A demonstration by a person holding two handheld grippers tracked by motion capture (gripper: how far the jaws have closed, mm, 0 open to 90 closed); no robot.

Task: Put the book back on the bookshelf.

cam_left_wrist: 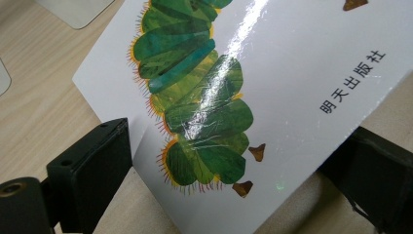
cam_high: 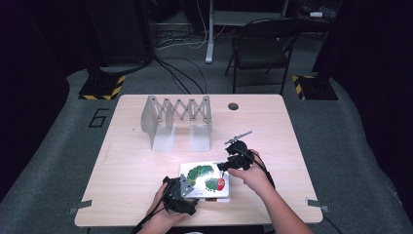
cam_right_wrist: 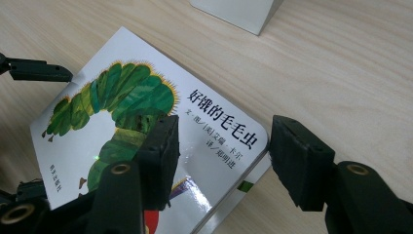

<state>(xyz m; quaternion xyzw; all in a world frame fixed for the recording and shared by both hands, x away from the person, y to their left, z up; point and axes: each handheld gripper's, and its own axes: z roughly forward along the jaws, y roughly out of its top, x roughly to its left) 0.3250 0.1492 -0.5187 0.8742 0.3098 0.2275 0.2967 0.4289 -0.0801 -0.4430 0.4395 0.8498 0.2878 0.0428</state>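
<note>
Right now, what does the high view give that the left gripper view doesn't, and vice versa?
High view alone: the whole table, the grey folding rack, a black chair behind, and both hands with the right gripper at the book's right edge.
Left gripper view alone: small black publisher characters on the cover, and glare across the caterpillar.
Shared: the caterpillar picture book and the left gripper, jaws either side of its corner.

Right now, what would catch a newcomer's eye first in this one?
The picture book with its green caterpillar cover, lying at the near edge of the wooden table, draws the eye first. The left gripper and the right gripper sit at its opposite ends, each with jaws astride a corner. Farther back stands a grey expanding rack.
</note>
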